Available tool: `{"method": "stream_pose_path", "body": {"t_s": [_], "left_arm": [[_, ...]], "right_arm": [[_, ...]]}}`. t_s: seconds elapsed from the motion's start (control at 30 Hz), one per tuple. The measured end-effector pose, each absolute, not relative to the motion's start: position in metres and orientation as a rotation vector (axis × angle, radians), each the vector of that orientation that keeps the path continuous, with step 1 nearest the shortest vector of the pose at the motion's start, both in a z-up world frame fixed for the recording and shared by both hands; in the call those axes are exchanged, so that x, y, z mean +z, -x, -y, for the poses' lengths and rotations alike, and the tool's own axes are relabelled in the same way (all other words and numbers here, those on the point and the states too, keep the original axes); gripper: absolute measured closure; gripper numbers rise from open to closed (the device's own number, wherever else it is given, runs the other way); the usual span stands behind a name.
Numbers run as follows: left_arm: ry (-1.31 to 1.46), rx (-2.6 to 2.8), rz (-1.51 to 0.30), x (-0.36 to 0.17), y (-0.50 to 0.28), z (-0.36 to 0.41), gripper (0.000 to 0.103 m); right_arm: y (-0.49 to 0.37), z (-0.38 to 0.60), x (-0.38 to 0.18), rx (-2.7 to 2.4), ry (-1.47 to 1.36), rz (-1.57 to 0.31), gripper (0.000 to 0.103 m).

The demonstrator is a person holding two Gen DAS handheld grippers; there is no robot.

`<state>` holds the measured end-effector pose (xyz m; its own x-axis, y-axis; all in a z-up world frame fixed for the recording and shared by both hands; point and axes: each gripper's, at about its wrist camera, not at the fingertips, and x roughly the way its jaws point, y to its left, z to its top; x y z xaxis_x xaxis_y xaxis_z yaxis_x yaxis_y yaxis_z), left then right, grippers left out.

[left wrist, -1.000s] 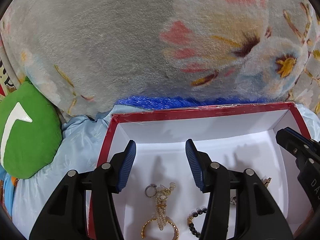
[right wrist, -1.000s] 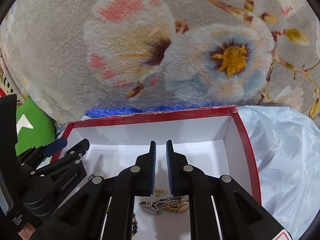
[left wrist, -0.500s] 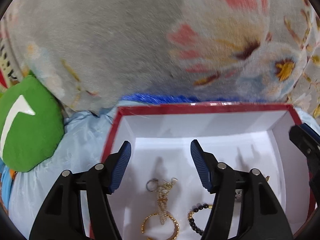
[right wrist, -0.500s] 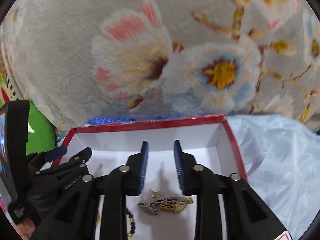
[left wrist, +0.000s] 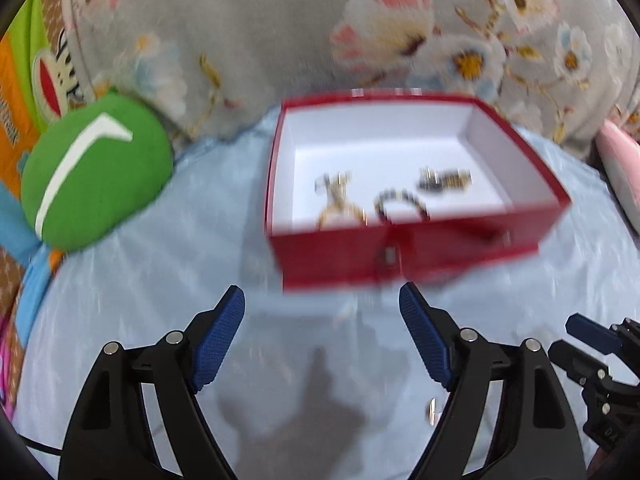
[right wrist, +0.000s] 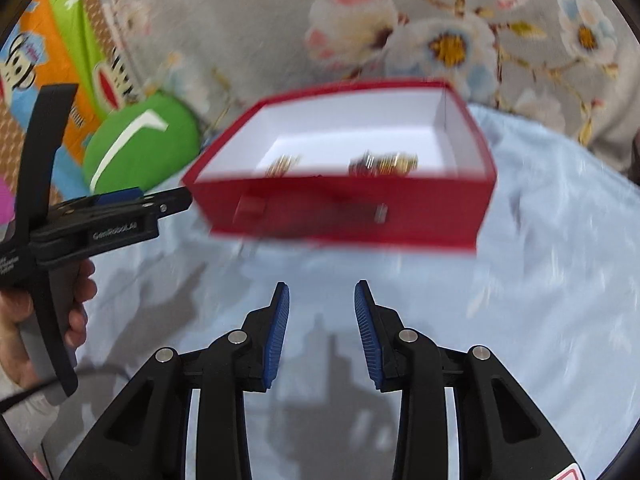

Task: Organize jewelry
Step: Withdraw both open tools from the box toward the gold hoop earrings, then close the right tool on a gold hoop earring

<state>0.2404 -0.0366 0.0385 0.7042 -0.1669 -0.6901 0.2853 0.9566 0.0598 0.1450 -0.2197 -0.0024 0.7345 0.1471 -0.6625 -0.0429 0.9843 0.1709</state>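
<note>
A red box [left wrist: 416,256] with a white inside sits on a pale blue sheet; it also shows in the right wrist view [right wrist: 344,216]. In it lie a gold bracelet with a beaded piece [left wrist: 340,204], a dark bead bracelet [left wrist: 400,204] and a gold and silver watch [left wrist: 444,180], seen blurred in the right wrist view [right wrist: 384,164]. My left gripper [left wrist: 322,336] is open and empty, in front of the box. My right gripper [right wrist: 320,332] is open and empty, also in front of the box. The left gripper appears in the right wrist view [right wrist: 100,220].
A green cushion [left wrist: 92,172] lies left of the box. A grey floral blanket [left wrist: 280,20] rises behind it. A small shiny piece [left wrist: 432,410] lies on the sheet [left wrist: 160,264] by my left gripper's right finger. A pink object [left wrist: 620,172] sits at the right edge.
Both grippers have pulled back out of the box and now hover in front of it. The right gripper has opened from nearly shut. The views are blurred by motion.
</note>
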Motion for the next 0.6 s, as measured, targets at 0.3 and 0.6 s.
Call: {"method": "stream_pose_path", "body": {"t_s": [0.3,0.6], "left_arm": [[-0.136,-0.281,-0.942,-0.026,-0.182,0.022,0.026],[-0.104,-0.226,-0.914,-0.039,-0.175,0.013,0.026]], "right_arm": [[-0.113,0.197,-0.040,0.052,-0.211,-0.820,0.069],[-0.173,0.180,-0.051,0.004,-0.200,-0.856,0.069]]}}
